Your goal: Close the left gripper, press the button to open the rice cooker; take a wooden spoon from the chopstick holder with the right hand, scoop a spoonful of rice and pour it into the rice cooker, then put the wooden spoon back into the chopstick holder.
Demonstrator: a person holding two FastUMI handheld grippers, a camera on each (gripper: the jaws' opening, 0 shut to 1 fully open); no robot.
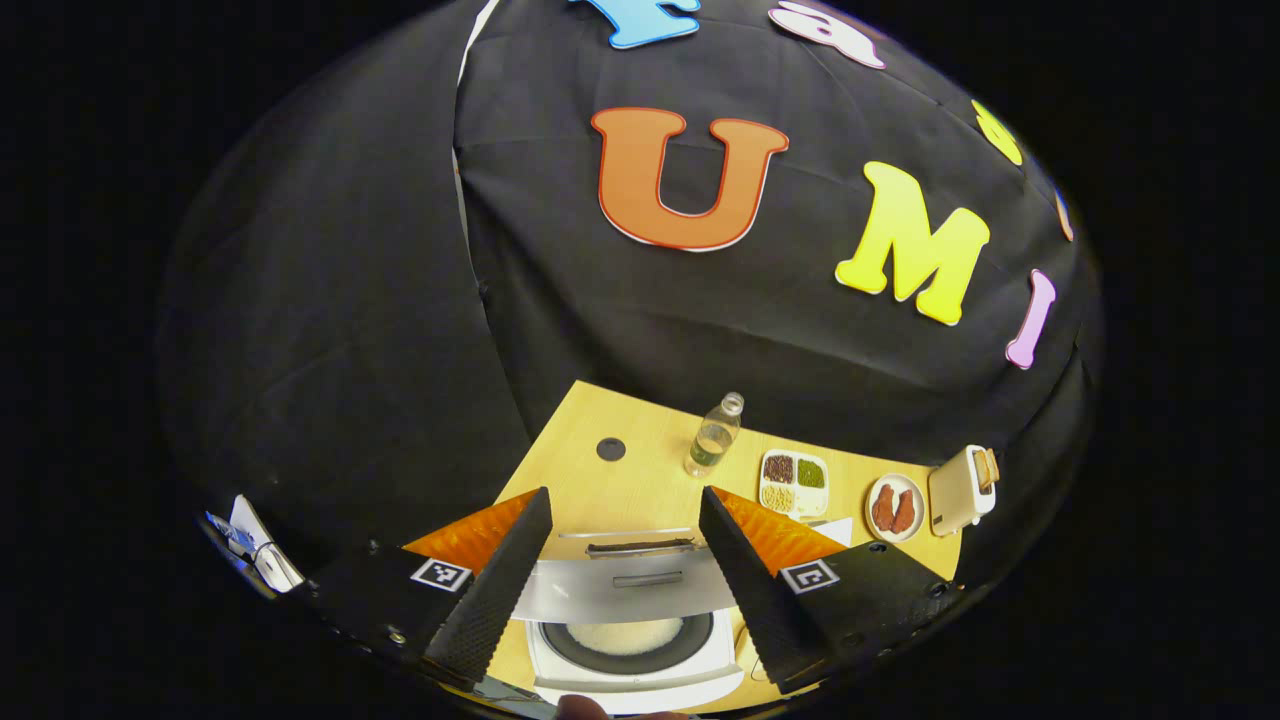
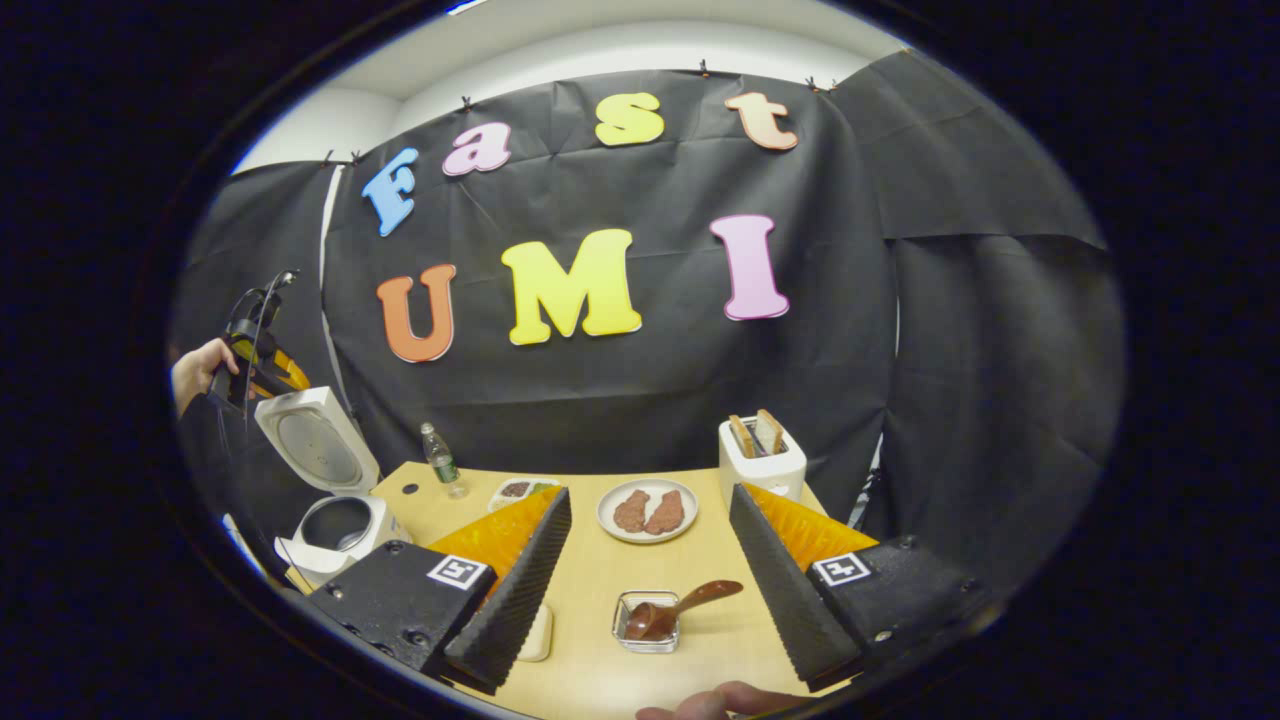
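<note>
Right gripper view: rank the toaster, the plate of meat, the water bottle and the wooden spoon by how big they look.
1. Toaster and plate of meat, alike.
2. Wooden spoon, though it lies nearer the camera.
3. Water bottle, farthest back.

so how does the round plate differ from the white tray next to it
The plate is round and undivided; the tray is squarish with compartments. The plate holds two reddish-brown pieces; the tray holds small portions of dark, green and pale grains or beans. The plate lies nearer the toaster, the tray nearer the bottle. Both are white and lie flat on the table.
</note>
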